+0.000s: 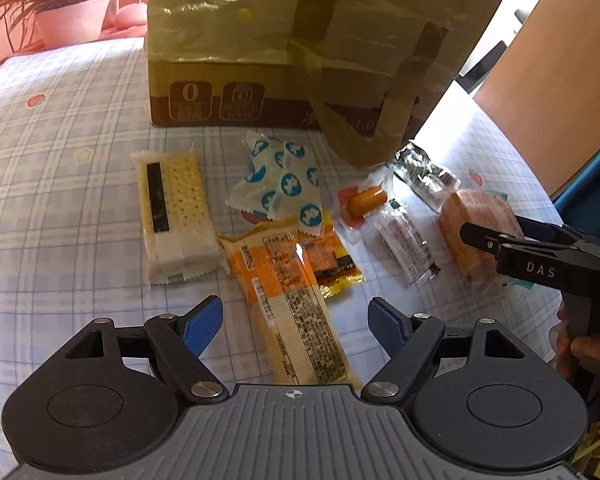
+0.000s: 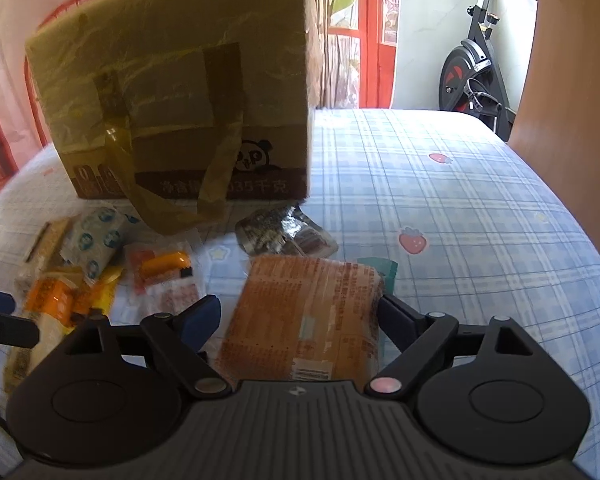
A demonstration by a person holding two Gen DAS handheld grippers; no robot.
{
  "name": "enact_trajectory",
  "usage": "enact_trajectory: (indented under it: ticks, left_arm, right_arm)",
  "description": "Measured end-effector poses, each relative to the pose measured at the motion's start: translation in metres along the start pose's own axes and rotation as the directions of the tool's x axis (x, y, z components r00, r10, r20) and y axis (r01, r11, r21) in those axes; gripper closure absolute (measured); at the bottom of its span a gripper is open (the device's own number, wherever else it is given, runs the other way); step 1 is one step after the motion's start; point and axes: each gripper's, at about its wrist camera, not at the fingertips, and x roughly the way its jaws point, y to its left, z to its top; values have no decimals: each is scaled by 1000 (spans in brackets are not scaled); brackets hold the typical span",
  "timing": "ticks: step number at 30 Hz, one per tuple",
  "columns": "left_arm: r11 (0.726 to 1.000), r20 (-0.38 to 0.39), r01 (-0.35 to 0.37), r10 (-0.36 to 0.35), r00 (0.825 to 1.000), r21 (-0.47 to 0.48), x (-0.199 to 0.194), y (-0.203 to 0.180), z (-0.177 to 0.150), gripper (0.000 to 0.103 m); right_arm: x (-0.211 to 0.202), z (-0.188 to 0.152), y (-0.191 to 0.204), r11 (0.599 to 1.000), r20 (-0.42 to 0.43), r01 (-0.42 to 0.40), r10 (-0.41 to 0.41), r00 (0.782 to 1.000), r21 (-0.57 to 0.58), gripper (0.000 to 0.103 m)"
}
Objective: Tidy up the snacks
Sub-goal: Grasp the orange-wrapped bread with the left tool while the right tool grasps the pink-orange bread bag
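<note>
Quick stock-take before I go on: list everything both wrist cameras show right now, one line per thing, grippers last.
cardboard box: one, brown, taped, back of table
cracker pack: one, white and cream, left of the pile
blue-dotted wrappers: a few overlapping, white, in front of box
long orange pack: one, orange and cream, between left gripper's fingers, untouched
sausage pack: one, clear, orange sausage, middle
clear labelled packet: one, beside sausage pack
dark foil packet: one, near box corner
bread pack: one, orange-brown, between right gripper's fingers
tablecloth: one, blue plaid
potted plant: one, behind table
exercise bike: one, black, background
left gripper: open
right gripper: open around bread pack
</note>
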Motion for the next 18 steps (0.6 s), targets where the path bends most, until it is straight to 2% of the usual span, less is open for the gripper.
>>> enact_trajectory:
  ticks: [7,12,14,18]
  left_arm:
    - [1000,-27,12,-12,1000,11,7,-4,-2,28]
    - [1000,-39,16,-17,999,-4,10,-2,-4,30]
    - [1000,-44,22,-22,999,-15,12,0,-5,38]
    - [999,-36,29,-30,999,-29,12,5,-6,47]
  right_arm:
    - [1,-3,-2,1000,-6,-1,1,1000,24,16]
    - [-1,-5,4,999,0,-32,32,999,0,24]
    - [-2,-6,9,998,3,-57,57,998,-24,24]
    - [-1,-8,18,994,8,-88,88,996,-65,25]
